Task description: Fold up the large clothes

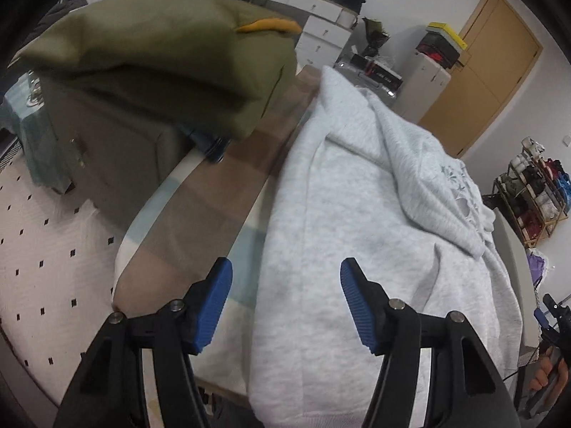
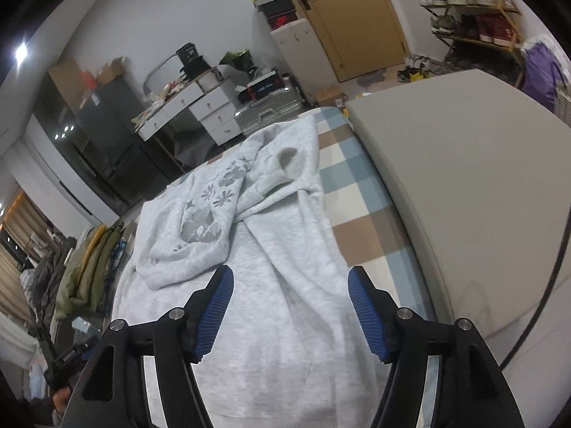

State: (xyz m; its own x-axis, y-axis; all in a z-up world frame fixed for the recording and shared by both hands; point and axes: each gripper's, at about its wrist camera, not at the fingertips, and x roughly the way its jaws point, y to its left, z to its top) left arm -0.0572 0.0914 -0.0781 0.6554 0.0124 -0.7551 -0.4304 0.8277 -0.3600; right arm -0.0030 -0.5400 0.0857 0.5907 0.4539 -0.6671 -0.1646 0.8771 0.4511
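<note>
Across the checked blanket (image 2: 360,192) a pale grey sweatshirt (image 2: 271,285) is spread lengthwise, its hem nearest both cameras and its neck end toward 12 o'clock. One sleeve, printed with flowers (image 2: 207,210), has been laid across the body, so that the garment is narrowed before being folded along its length; the fold is judged to be about half made. The cuff (image 2: 274,182) is seen at 12 o'clock of the right view, resting on the chest. A bare strip of blanket is left at 3 o'clock of the sweatshirt, beside a grey padded board (image 2: 474,185).

The left claw (image 1: 285,303) is held wide, nothing between its blue pads (image 1: 214,310), above the sweatshirt's left edge, where cloth meets blanket. It is tilted forward and rolled somewhat, so that the bed runs off toward 1 o'clock. An olive pillow (image 1: 160,67) lies at 10 o'clock of it.

The right claw (image 2: 291,306) is likewise held wide and empty, pointed along the garment's middle. Whether either claw touches the cloth cannot be told; both appear to hover just over the hem, placed for a grasp of the two lower corners.
</note>
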